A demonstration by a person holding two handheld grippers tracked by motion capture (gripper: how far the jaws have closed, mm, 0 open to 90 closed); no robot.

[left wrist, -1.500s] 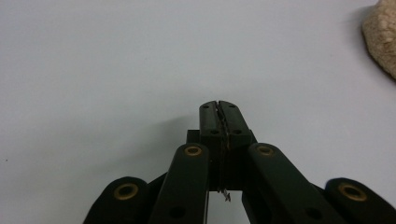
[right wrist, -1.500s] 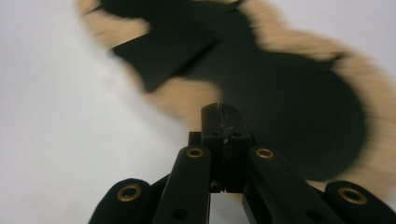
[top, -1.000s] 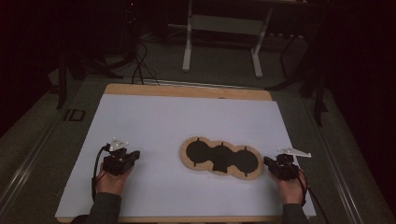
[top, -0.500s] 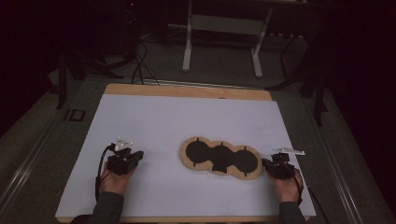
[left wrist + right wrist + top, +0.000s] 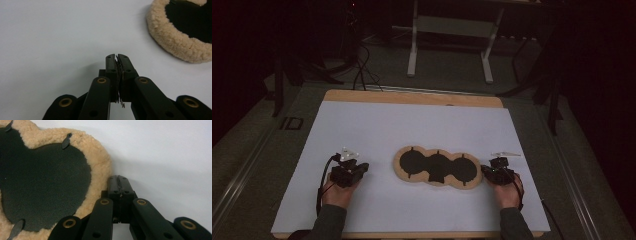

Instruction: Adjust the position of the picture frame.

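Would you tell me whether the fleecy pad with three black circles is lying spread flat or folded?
Spread flat: the fleecy pad lies open on the white table cover, with all three black circles showing.

The fleece pad [image 5: 438,167] lies on the table [image 5: 412,125], between left tongs [image 5: 360,167] and right tongs [image 5: 485,169].

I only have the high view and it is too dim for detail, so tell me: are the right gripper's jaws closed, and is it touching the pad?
Observer: The right gripper is shut, nothing between its jaws, its tip right beside the fleece pad; I cannot tell if they touch.
Operator: And the left one?
Observer: The left gripper is shut too, clear of the pad on the bare white sheet.
Operator: What is the pad's surface like?
Observer: A woolly tan border around a flat black centre.
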